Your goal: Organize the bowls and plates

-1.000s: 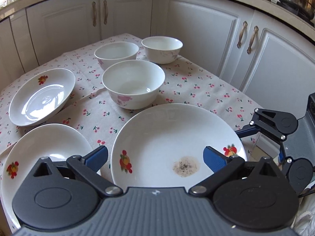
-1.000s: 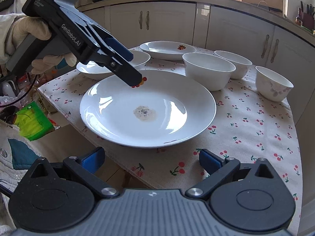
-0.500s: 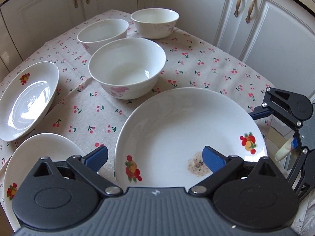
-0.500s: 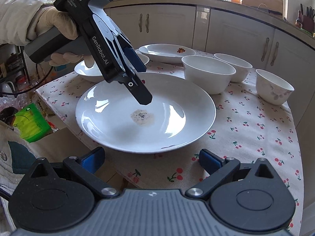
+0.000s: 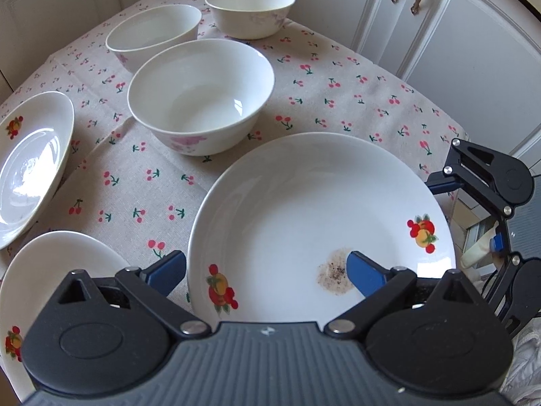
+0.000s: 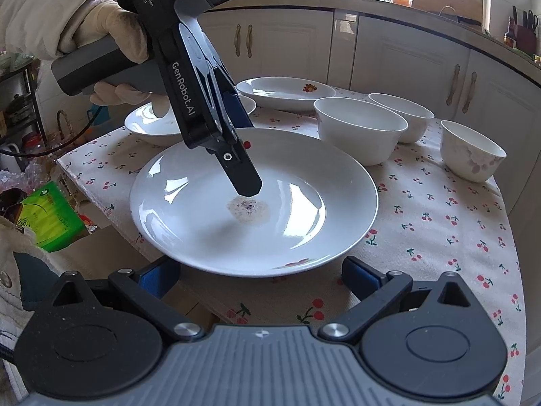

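Note:
A large white plate (image 5: 321,203) with fruit decals and a brown stain (image 6: 248,209) lies at the table's near edge. My left gripper (image 5: 265,270) points steeply down over its left rim. One blue pad sits outside the rim and the other hangs over the stain. Its jaws are closing, and the pads are not pressing on the plate. From the right wrist view, one of its fingers (image 6: 245,176) hovers just above the stain. My right gripper (image 6: 260,277) is open and empty, just short of the plate's near rim. A big bowl (image 5: 203,98) and two small bowls (image 5: 155,34) (image 5: 250,10) stand behind.
Two more decal plates (image 5: 30,165) (image 5: 50,287) lie left of the big plate on the cherry-print cloth (image 5: 338,77). White cabinets (image 5: 456,50) close in behind the table. A gloved hand (image 6: 111,34) holds the left gripper. A green packet (image 6: 50,216) lies below the table edge.
The left gripper tipped further down and moved in over the large plate, its jaws narrowing slightly. One finger now hangs over the stain. The right gripper stayed still.

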`<state>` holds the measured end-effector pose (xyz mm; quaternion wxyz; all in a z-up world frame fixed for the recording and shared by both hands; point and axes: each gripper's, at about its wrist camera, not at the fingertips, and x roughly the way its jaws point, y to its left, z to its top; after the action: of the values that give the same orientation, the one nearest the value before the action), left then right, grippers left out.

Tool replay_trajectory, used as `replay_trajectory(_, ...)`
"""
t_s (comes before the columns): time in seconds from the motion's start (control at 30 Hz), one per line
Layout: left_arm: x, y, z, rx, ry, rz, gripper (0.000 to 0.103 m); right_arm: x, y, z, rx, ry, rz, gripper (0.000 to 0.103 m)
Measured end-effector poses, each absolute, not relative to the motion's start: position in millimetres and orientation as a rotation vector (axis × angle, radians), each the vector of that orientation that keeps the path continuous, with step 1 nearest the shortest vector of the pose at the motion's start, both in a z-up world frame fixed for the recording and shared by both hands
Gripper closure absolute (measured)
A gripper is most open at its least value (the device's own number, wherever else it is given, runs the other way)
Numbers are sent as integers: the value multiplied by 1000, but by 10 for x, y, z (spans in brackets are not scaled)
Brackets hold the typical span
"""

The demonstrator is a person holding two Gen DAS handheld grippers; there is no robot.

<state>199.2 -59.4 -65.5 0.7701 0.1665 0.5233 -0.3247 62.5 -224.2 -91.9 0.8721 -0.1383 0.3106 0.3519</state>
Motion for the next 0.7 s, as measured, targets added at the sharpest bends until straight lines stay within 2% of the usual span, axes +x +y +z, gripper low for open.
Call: replay_trajectory(0.7, 2083, -665, -721, 366, 1221, -752, 6, 632, -2147, -901, -322, 649, 732, 0)
